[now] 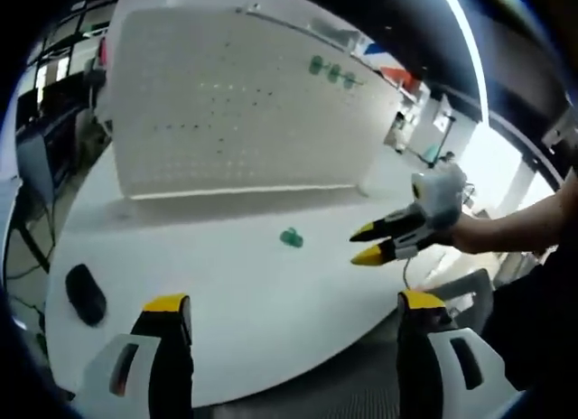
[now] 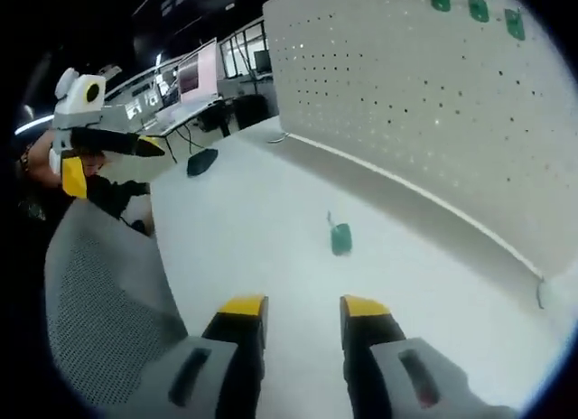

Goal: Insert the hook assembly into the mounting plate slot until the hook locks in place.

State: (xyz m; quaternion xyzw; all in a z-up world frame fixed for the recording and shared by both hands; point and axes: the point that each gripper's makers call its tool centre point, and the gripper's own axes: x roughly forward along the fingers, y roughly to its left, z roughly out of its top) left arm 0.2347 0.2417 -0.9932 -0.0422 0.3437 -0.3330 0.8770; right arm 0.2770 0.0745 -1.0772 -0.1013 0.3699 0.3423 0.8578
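Left gripper view: my left gripper has its jaws spread wide apart with nothing between them. The green hook assembly lies on the white table, ahead of the jaws and roughly centred between them, well apart from both tips. Beyond it stands the white perforated mounting plate, upright on the table, with three green hooks already seated near its upper right. A black object lies on the table beside my left jaw. My right gripper enters from the right, held in a hand.

Right gripper view: my right gripper has its jaws slightly apart, holding nothing. The hook assembly rests ahead of the right jaw. The mounting plate rises to the right. A grey mesh chair sits left of the jaws.
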